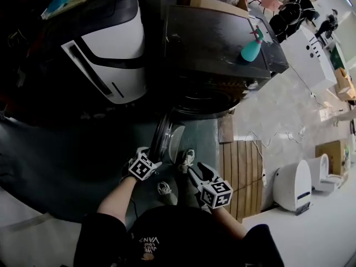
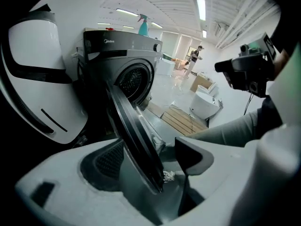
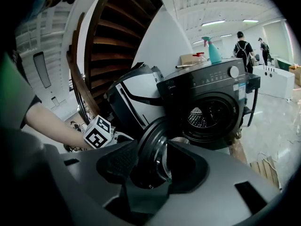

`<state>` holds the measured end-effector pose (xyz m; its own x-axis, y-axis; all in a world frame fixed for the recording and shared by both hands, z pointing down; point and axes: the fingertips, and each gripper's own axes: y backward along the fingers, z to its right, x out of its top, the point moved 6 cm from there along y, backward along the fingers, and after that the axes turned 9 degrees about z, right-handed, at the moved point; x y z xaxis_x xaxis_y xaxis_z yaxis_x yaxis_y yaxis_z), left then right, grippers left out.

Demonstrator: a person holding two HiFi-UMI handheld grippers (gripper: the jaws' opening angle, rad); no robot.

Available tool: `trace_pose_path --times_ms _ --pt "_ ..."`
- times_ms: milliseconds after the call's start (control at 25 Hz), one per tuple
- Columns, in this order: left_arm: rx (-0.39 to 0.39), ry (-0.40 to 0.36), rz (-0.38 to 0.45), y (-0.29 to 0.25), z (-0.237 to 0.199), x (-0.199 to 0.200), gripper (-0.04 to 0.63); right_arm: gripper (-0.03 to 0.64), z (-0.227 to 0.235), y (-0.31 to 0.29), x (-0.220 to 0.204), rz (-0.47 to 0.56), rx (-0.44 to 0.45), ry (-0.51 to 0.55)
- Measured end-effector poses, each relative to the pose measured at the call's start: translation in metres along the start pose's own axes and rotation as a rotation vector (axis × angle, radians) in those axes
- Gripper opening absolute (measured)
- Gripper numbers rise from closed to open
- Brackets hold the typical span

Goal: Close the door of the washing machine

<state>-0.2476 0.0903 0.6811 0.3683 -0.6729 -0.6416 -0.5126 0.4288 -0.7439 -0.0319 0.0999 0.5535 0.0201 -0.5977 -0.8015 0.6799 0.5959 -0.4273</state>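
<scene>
**Washing machine door stands open, its rim between the left jaws**

The left hand-held gripper has its jaws wide apart, and the free edge of the door stands between them. In the left gripper view the dark rim lies close against the left jaw's ribbed pad, while a clear gap remains on the right-jaw side, so the door is not clamped.

The right hand-held gripper is also spread wide and holds nothing. It sits just to the right of the left one, and the door's glass bulge shows just ahead of its jaws, framed between them.

Beyond both grippers stands the dark washing machine. Its round drum opening is uncovered, with the door swung well out from it toward the person.

On top of the machine, far ahead of the grippers, a teal spray bottle stands upright. A white rounded appliance is ahead and to the left of the left gripper. A slatted wooden platform lies on the floor just right of the right gripper.
</scene>
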Motion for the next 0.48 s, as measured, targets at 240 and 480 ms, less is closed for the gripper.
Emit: trace_pose_path --times_ms 240,480 --pt "-0.074 -0.007 -0.002 -0.026 0.042 0.021 0.339 0.195 0.028 0.031 -0.004 0.031 -0.058 -0.047" --pt "-0.120 -0.012 -0.012 -0.057 0.071 0.052 0.319 0.195 0.077 0.043 0.005 0.006 -0.060 -0.037"
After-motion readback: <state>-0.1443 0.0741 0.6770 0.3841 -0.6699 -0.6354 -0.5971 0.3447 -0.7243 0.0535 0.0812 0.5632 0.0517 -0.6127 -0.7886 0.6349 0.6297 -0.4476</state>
